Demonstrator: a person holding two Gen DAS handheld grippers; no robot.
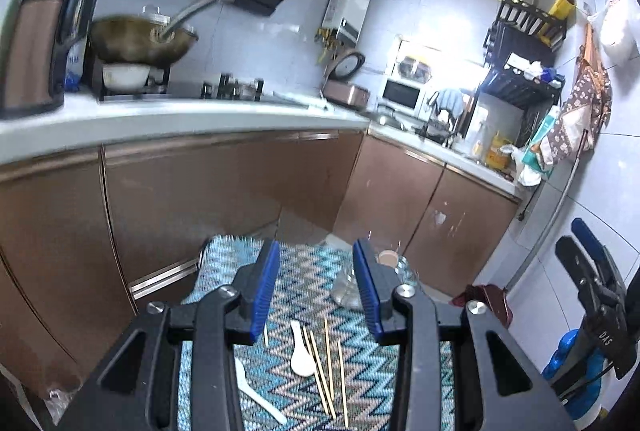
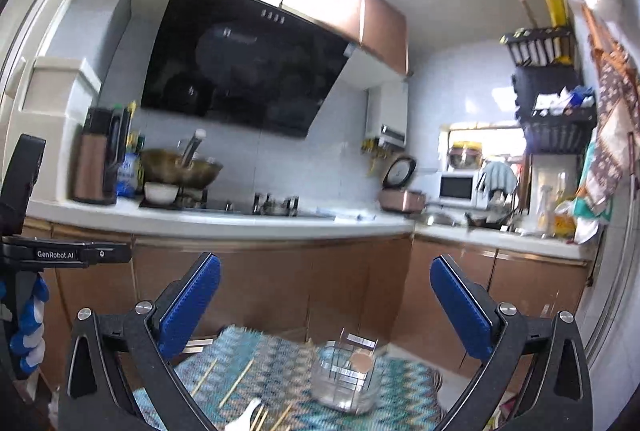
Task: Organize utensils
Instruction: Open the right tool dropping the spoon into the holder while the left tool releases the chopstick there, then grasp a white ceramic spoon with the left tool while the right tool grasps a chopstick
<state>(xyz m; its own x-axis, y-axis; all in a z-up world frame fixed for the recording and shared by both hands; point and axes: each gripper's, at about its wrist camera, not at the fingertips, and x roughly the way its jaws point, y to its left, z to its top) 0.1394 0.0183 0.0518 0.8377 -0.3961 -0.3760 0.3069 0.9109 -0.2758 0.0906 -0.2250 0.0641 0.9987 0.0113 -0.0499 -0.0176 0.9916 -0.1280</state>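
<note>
Two grippers hang above the zigzag mat (image 1: 304, 271), and neither holds anything. Your left gripper (image 1: 316, 287) has its blue pads parted about halfway, with only the mat showing between them. Your right gripper (image 2: 325, 307) has its jaws spread wide, empty too.

From the left wrist view, the utensils lie loose on the mat at 6 o'clock below the pads: a short white spoon (image 1: 301, 353) sits just left of several wooden chopsticks (image 1: 328, 371) that fan out beside one another, and a longer white spoon (image 1: 256, 393) lies at 7 o'clock, apart from the first. The clear glass holder (image 1: 352, 287) stands upright on the mat at 1 o'clock from the spoons, partly hidden behind the right-hand pad, with something round and tan (image 1: 387, 257) at its top.

From the right wrist view, the same holder (image 2: 347, 379) sits between your open jaws at 6 o'clock, its inner dividers visible. More chopsticks (image 2: 236, 383) lie on the mat at 7 o'clock from it. Behind the mat, brown cabinets (image 2: 256, 287) run under a white countertop (image 2: 208, 221).
</note>
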